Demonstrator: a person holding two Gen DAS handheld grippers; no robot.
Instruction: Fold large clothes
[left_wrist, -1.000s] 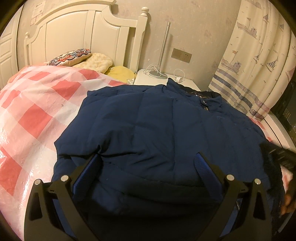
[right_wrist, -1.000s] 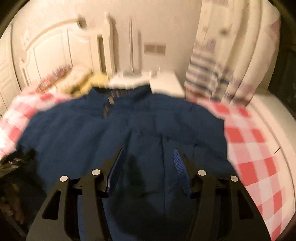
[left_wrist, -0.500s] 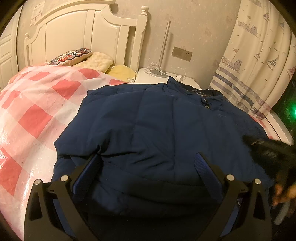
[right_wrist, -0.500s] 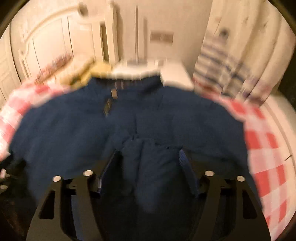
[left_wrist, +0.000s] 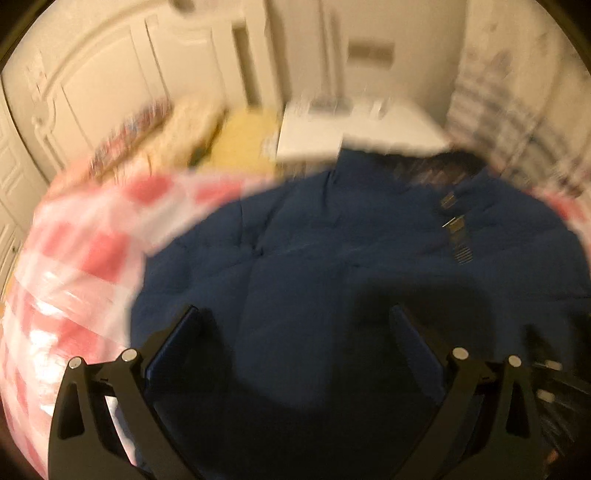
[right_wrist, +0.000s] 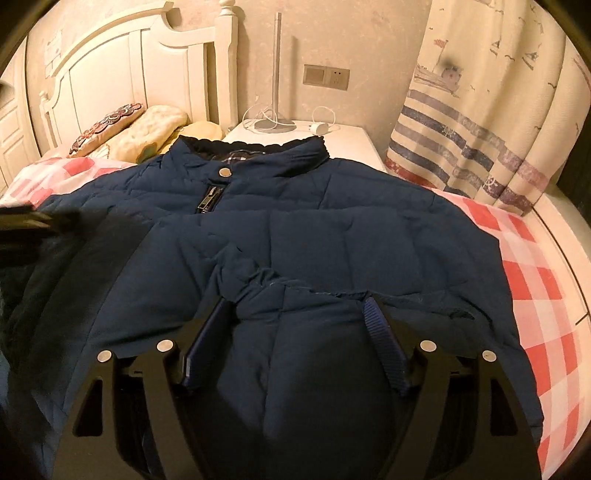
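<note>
We see a dark blue padded jacket (right_wrist: 332, 236) spread front-up across a bed with a pink-and-white checked cover (right_wrist: 535, 280), its collar (right_wrist: 255, 147) toward the headboard (right_wrist: 122, 59) and bedside table (right_wrist: 343, 136). One sleeve (right_wrist: 303, 332) lies folded over the chest. The right tongs (right_wrist: 295, 325) straddle this sleeve near its cuff; their jaws are opening, the fabric lies between the pads and we judge that they no longer press on it. The left tongs (left_wrist: 299, 350), in a blurred view, stand wide open above the jacket's other half with nothing gripped. We judge the jacket soft, bulky and springy: quilted filling will puff back, and the smooth shell may slip. We would take hold at firm edges, the hem, a cuff or the shoulder seam, pinching through both layers, and press each fold flat, minding the zip (right_wrist: 208, 199) and snap (right_wrist: 224, 172)
</note>
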